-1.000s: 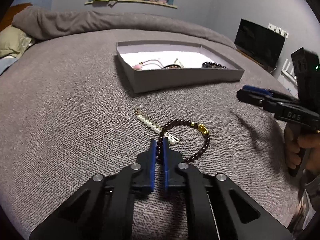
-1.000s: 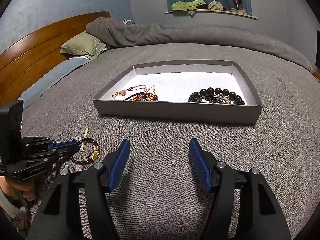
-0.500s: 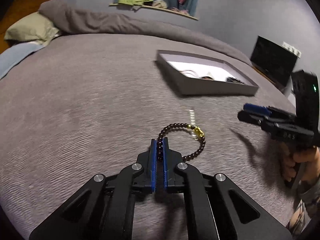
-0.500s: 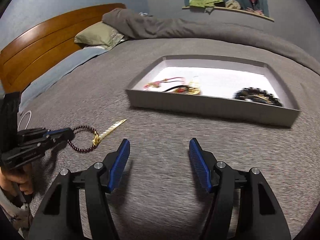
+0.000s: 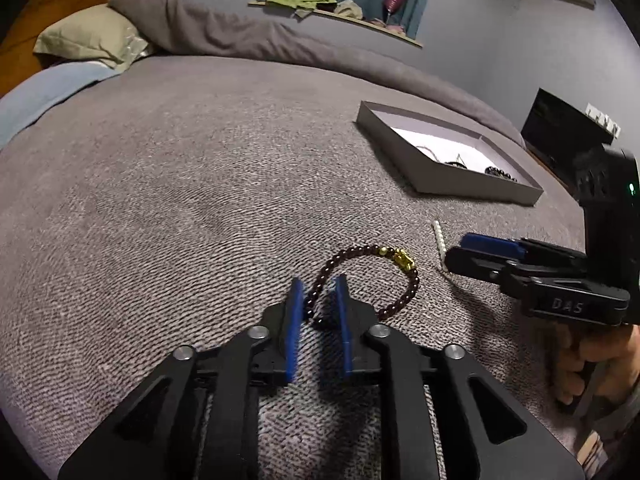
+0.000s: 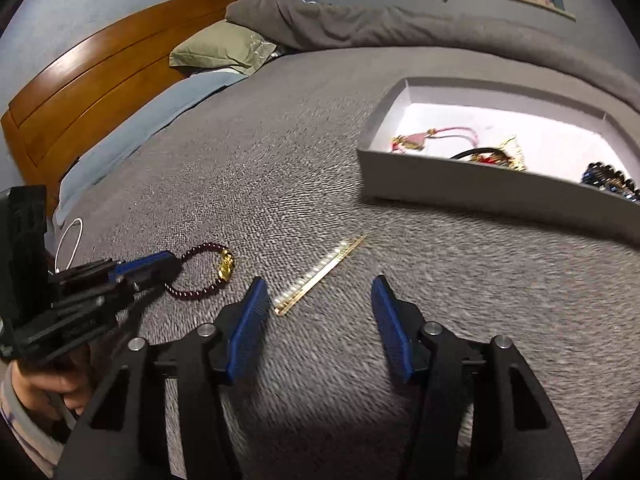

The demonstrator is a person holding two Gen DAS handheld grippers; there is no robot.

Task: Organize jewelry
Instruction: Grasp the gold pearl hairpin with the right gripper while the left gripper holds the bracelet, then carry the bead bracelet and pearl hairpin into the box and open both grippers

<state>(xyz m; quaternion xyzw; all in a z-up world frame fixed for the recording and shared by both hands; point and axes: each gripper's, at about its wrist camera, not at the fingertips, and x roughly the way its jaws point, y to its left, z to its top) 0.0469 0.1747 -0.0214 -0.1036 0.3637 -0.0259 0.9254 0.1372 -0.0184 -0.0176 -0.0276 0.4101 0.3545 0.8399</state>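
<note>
A dark red bead bracelet [image 5: 370, 276] with a gold charm lies on the grey bedspread; it also shows in the right wrist view [image 6: 202, 274]. My left gripper [image 5: 318, 286] is open with its jaws on either side of the bracelet's near end. A gold hair clip with white pearls [image 6: 320, 274] lies just ahead of my right gripper [image 6: 316, 286], which is wide open and empty. In the left wrist view the clip [image 5: 440, 242] lies beside the right gripper's fingertips [image 5: 486, 254]. A grey jewelry box [image 6: 480, 188] with a white floor holds several bracelets.
A green pillow [image 6: 222, 50] and wooden headboard [image 6: 92, 92] are at the far left. A rolled grey blanket [image 5: 248, 36] lies along the bed's far side. A black screen [image 5: 568, 136] stands beyond the box. A white cable [image 6: 70, 236] lies near the left hand.
My left gripper, shut on the bracelet before, has opened, and the bracelet lies on the bed. The bracelet was pulled off the pearl clip. My right gripper has swung left toward the clip.
</note>
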